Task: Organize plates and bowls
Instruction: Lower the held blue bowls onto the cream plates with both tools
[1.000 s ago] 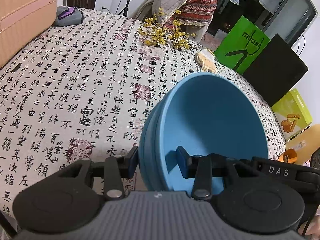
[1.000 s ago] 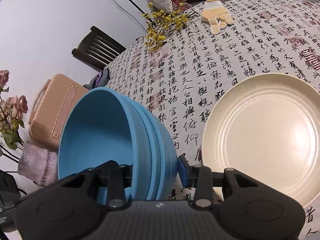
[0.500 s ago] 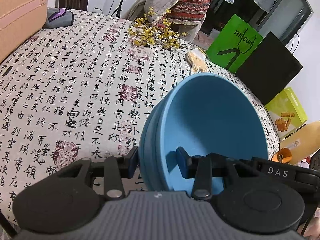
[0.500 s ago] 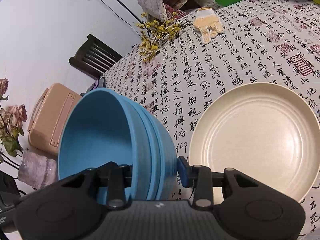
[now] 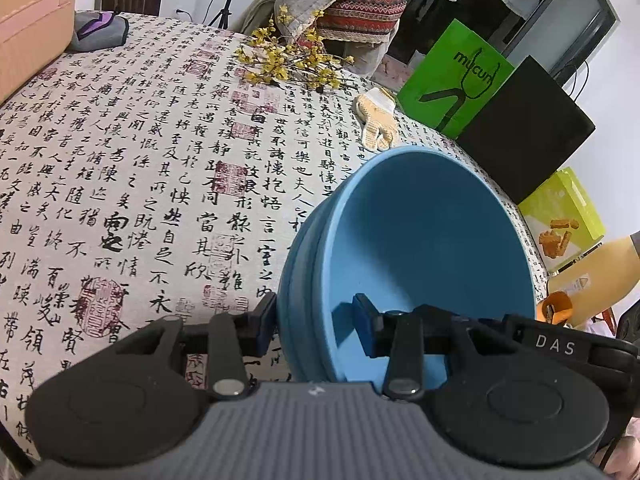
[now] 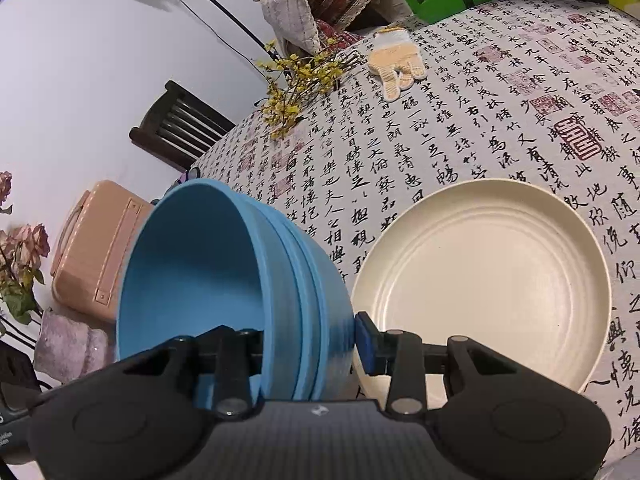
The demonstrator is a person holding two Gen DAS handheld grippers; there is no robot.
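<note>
A stack of nested blue bowls hangs tilted over the table, its opening turned to the right. My left gripper is shut on its left wall, one pad outside and one inside. In the right wrist view, nested blue bowls open to the left, and my right gripper is shut on their right wall. I cannot tell whether both views show the same stack. A cream plate lies flat on the cloth just right of the right gripper.
The round table wears a calligraphy-print cloth. At its far side lie yellow flower sprigs and a knitted glove. A tan handbag stands at the left edge. A green bag and a dark chair stand beyond.
Both grippers have carried the bowls sideways to the right over the table. The cream plate has slid left into fuller view, and the handbag has drifted to the left edge.
</note>
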